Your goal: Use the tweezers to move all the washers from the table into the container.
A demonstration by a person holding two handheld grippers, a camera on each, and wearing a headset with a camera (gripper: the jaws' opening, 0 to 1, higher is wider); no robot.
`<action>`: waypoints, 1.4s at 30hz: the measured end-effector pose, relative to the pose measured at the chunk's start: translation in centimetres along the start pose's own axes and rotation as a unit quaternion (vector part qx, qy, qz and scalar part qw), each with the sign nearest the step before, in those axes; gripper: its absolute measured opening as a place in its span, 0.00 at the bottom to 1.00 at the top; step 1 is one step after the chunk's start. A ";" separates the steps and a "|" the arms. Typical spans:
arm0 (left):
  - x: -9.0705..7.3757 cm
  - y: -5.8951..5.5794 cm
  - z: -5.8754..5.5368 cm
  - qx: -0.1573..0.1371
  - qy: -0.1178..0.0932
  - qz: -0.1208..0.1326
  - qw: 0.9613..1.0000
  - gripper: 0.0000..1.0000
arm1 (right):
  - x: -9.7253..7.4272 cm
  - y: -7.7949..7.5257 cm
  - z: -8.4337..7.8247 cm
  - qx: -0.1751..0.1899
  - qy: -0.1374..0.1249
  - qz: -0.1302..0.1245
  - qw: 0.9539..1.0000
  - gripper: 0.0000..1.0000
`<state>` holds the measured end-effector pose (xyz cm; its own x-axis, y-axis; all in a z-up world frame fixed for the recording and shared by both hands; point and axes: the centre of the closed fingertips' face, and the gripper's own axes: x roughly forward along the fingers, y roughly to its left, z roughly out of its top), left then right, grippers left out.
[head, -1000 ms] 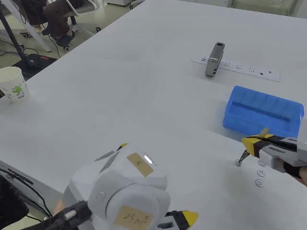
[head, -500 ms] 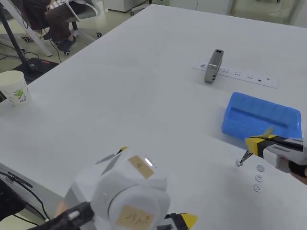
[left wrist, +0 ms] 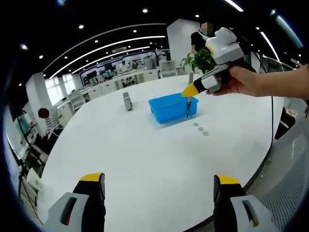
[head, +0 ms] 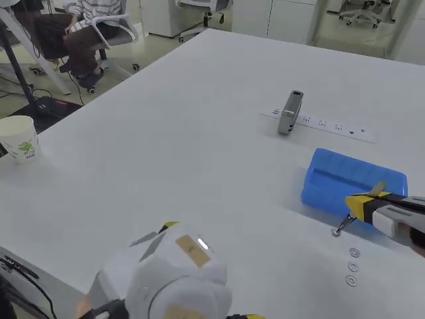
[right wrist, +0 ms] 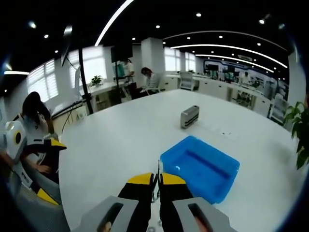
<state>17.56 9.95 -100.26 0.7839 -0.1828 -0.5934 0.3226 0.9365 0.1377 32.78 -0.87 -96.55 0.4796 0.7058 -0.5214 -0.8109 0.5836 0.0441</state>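
Note:
Thin metal tweezers (head: 342, 224) stick out of my right gripper (head: 357, 203), which is shut on them at the right edge of the head view. Their tip hangs just above the table at the near edge of the blue container (head: 352, 181); a small grey piece at the tip looks like a washer. Three washers (head: 352, 266) lie in a short row on the table below it. In the right gripper view the jaws are closed on the tweezers (right wrist: 157, 180), with the container (right wrist: 200, 166) just ahead. My left gripper (left wrist: 159, 203) stands open with nothing in it, low at the near table edge.
A white power strip (head: 325, 124) with a grey box-shaped device (head: 289, 113) on it lies beyond the container. A paper cup (head: 18, 138) stands at the far left. A person sits on a chair (head: 106, 26) off the table's left corner.
The tweezers' tip has lifted off the table from beside the washers and moved toward the container's near edge. The head camera has tilted up. The left gripper has stayed put.

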 end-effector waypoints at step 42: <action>0.1 0.1 -0.7 0.010 0.017 0.002 1.000 0.93 | 2.5 -5.7 5.5 -0.026 -0.044 -0.028 0.998 0.00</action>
<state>17.33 10.19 -100.88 0.7666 -0.1685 -0.6196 0.3305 0.9308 0.1558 40.43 -0.17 -93.40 0.5510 0.7061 -0.4448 -0.7967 0.6037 -0.0286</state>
